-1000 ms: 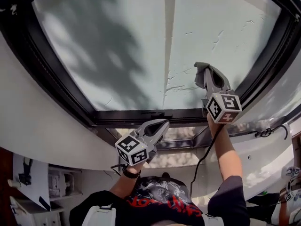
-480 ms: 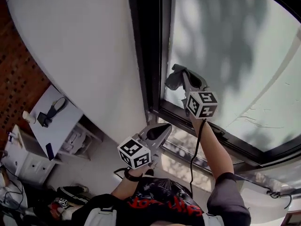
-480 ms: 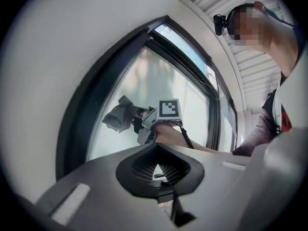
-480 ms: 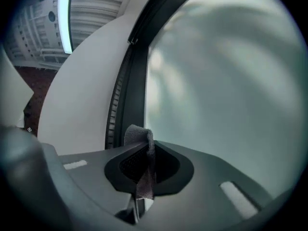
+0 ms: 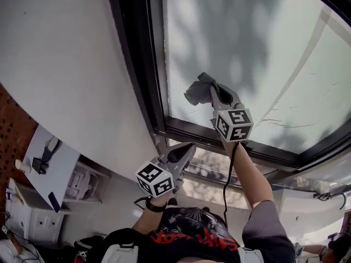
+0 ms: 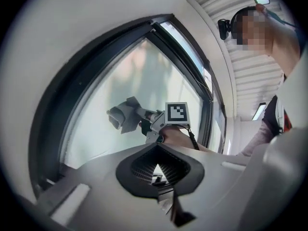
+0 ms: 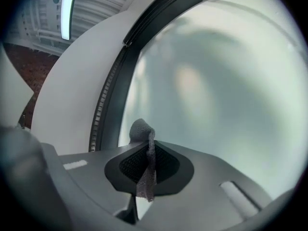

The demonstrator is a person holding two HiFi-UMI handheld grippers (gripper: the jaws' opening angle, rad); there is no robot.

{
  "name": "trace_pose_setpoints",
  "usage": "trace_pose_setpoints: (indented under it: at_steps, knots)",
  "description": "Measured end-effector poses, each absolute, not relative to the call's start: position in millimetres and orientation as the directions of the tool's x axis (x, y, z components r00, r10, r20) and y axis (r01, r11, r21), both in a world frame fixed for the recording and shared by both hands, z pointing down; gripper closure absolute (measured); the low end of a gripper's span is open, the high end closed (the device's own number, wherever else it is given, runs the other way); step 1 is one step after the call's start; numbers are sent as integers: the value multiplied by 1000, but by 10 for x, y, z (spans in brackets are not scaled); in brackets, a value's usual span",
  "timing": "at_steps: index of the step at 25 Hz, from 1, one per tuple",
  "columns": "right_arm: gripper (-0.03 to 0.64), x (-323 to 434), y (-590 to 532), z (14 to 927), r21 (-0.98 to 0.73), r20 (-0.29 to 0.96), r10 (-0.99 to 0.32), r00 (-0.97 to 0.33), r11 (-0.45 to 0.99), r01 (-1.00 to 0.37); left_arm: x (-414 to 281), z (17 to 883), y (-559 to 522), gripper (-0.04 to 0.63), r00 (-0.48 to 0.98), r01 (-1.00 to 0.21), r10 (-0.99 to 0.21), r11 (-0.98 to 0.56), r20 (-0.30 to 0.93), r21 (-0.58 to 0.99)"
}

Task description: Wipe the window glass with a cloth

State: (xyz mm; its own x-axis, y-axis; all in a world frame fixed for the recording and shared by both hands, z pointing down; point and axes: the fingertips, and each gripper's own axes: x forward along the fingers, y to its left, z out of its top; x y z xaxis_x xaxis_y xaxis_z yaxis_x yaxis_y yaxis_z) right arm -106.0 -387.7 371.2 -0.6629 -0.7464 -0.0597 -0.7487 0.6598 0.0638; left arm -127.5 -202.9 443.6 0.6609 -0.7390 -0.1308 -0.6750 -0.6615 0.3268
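Observation:
The window glass (image 5: 247,48) fills the upper right of the head view, set in a dark frame (image 5: 137,64). My right gripper (image 5: 212,92) is shut on a grey cloth (image 5: 196,90) and holds it against the pane near its lower left corner. In the right gripper view the cloth (image 7: 146,165) hangs pinched between the jaws, with the glass (image 7: 216,81) just ahead. My left gripper (image 5: 188,148) hangs lower, below the frame's bottom rail, jaws shut with nothing in them. From the left gripper view I see the cloth (image 6: 122,119) on the glass (image 6: 144,81).
A white wall (image 5: 66,64) runs left of the frame. A white cabinet (image 5: 38,169) with small dark items stands at the lower left. A black cable (image 5: 227,174) trails from the right gripper along the person's arm. Brick shows at the far left edge.
The right gripper has carried the cloth leftward across the pane, from near its lower middle to its lower left corner. The head view swung left. The left gripper stayed low and shut.

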Motion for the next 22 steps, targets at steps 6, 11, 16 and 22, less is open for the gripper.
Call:
trace_pose_setpoints:
  at_steps: [6, 11, 16, 22]
  knots:
    - [598, 653, -3775, 3645, 26, -99, -869, -485, 485, -874, -304, 4469, -2165, 594, 791, -537, -599, -777, -123, 330]
    - [598, 2575, -3615, 3754, 97, -115, -974, -193, 182, -978, 566, 4435, -2111, 594, 886, -402, -451, -864, -109, 302]
    - [598, 4329, -3485, 3910, 61, -79, -993, 88, -93, -994, 876, 4393, -2008, 594, 897, -385, -429, -876, -104, 290]
    - [600, 4585, -3471, 3854, -7, -85, -980, 178, -178, -984, 663, 4432, -2076, 594, 858, -455, -504, -836, -100, 306]
